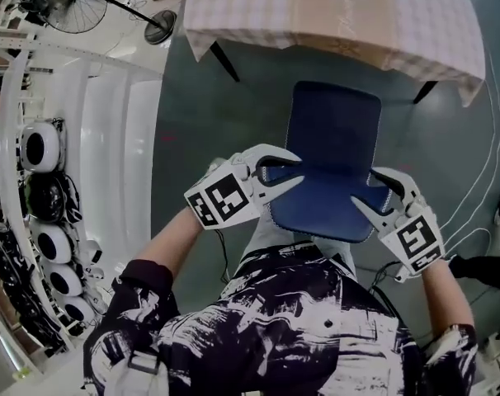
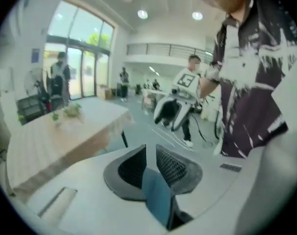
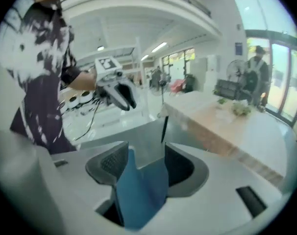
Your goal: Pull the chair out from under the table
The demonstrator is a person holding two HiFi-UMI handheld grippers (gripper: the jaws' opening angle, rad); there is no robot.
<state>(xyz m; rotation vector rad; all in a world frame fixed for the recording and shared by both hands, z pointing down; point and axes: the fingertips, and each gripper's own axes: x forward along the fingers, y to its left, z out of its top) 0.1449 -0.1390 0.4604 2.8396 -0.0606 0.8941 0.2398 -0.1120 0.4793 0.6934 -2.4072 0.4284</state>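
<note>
blue chair (image 1: pixel 332 126) stands on the grey floor (image 1: pixel 209 114), just clear of the checked table's (image 1: pixel 415 23) near edge; my left gripper (image 1: pixel 293 170) and right gripper (image 1: pixel 367 195) each clamp its backrest's top corners.

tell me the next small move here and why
Probably draw both grippers straight back toward the person's body, keeping the grip. The left gripper and right gripper each clamp the top edge of the chair back, one near each corner, and the seat's far end sits close by the table edge, so an even pull should slide it clear without twisting.
</note>
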